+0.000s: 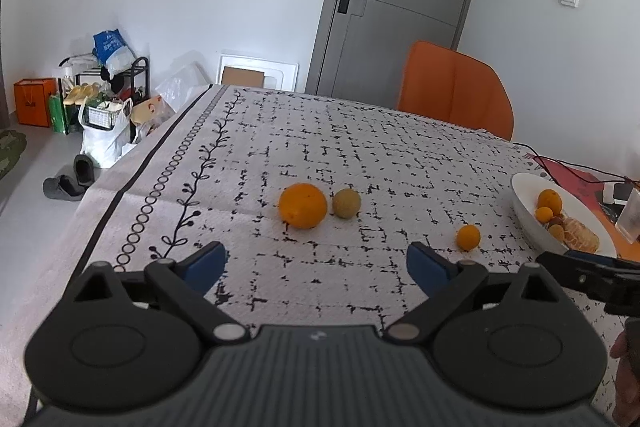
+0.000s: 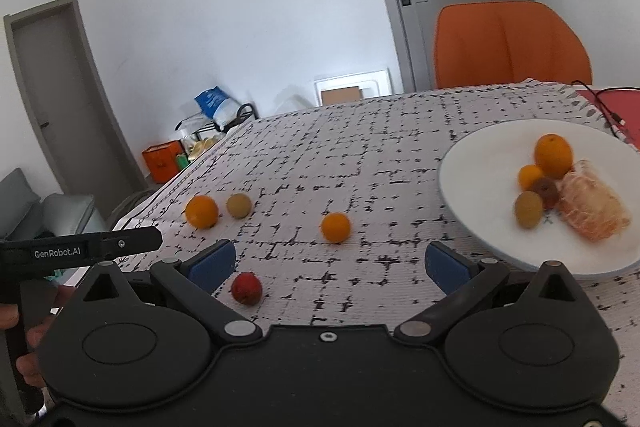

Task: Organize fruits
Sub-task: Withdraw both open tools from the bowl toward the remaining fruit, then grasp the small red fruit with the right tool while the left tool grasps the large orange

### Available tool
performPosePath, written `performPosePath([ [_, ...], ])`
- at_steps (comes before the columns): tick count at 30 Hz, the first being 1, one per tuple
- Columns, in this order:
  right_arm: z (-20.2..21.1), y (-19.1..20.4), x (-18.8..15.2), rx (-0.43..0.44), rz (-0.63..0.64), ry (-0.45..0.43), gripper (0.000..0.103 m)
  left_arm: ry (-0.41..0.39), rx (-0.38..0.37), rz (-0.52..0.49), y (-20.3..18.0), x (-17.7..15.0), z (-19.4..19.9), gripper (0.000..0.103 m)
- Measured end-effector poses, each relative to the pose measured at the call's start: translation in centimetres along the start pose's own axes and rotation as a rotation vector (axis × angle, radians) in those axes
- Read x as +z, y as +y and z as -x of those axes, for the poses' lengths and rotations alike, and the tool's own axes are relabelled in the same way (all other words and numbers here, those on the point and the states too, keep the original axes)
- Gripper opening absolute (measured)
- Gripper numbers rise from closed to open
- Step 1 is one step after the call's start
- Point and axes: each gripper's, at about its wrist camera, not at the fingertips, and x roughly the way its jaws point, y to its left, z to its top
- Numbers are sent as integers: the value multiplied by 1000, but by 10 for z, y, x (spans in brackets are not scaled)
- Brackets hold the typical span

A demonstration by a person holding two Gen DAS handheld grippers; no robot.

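- Left gripper [image 1: 316,263]: fingers wide, empty, aimed at the big orange [image 1: 303,205] and green fruit [image 1: 346,203] lying side by side on the table [image 1: 400,155].
- Small orange [image 2: 335,227] and red fruit [image 2: 247,288]: loose, nearer the right gripper [image 2: 330,263], fingers wide, empty.
- Plate [image 2: 472,163], far right: already holding several fruits, likely the collecting spot.

Plate [image 1: 524,201] cut by right edge in left view; plated fruit [image 2: 554,187] motion-blurred.

Left gripper [image 1: 316,263] jaws wide, empty; right gripper [image 2: 330,265] jaws wide, empty.
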Motion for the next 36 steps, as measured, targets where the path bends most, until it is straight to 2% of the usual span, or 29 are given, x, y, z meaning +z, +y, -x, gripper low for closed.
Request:
performPosePath([
  [6,-15,13,-3,38,29,46,85,2,13,10,10,-3,-2,93],
  [13,-30,31,-7,59,70,85,76,3,25,21,22,-4,-4,88],
  [22,-47,40,-11,90,91,127,53,22,34,31,31,-6,-9,85],
  [25,-51,42,-13,91,115,137,36,28,29,24,30,-5,-14,85],
  [26,-52,42,-12,91,121,140,24,29,28,23,30,-5,-15,85],
  [27,-53,42,-11,98,120,145,22,30,26,21,29,-4,-17,85],
  [31,-52,37,-9,96,111,137,22,32,19,9,26,0,-26,85],
  [36,-51,30,-6,84,92,125,22,40,9,0,21,5,-39,77],
])
